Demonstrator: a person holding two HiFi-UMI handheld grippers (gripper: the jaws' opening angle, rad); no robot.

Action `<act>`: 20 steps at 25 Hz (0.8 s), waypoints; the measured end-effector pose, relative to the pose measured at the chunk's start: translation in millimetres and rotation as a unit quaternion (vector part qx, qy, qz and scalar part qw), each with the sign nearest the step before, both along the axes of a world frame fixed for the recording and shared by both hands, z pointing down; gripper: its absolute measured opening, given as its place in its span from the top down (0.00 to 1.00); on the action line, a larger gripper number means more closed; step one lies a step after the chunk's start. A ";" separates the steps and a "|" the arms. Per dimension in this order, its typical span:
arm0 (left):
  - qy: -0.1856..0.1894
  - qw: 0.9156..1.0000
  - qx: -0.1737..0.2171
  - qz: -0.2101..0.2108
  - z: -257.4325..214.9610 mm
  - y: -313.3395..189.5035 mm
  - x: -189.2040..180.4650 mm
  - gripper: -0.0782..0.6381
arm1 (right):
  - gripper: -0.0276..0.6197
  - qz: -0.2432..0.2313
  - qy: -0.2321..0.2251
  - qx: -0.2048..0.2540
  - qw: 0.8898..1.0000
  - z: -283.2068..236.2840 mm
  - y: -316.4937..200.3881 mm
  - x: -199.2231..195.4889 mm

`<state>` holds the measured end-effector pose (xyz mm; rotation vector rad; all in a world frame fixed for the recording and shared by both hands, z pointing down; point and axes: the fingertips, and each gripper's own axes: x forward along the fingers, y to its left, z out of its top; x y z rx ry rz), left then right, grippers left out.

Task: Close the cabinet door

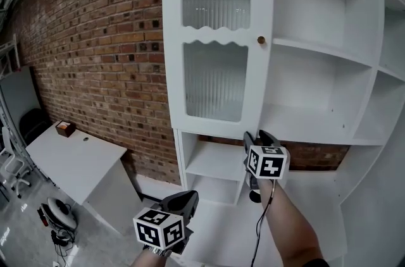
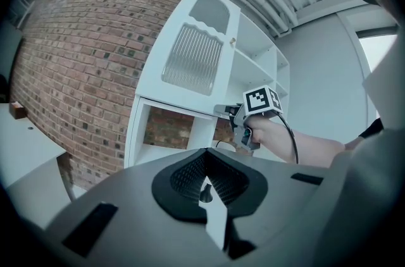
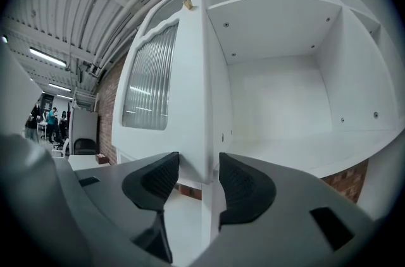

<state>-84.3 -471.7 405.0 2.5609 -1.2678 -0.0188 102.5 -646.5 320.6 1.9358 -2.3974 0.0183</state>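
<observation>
At the lower free corner of the cabinet door (image 1: pixel 215 38), swung open: straddled by right tongs (image 3: pixel 197 178), spread, not clamping.
Placed so for pushing it shut, probably; left tongs (image 2: pixel 205 188) closed, empty, parked low.

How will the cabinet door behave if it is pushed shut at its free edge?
The cabinet door likely swings as one stiff panel: it looks like solid white board. Its ribbed glass panes seem fragile, so pushing beside them seems safer.
</observation>
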 end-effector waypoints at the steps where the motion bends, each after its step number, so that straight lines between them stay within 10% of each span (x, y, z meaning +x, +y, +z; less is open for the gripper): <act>1: -0.001 1.000 0.000 -0.001 -0.4 1.1 -0.1 0.88 | 0.63 0.000 -0.001 -0.002 1.000 -0.1 -0.9 0.9; 10: -0.005 1.000 0.003 -0.007 -2.3 13.9 -10.7 0.88 | 0.63 0.005 -0.018 -0.004 1.000 -2.0 10.4 4.3; 20: -0.004 1.000 0.015 0.006 -12.1 49.2 -19.3 0.88 | 0.91 -0.014 -0.031 0.017 0.999 -14.3 90.5 -11.4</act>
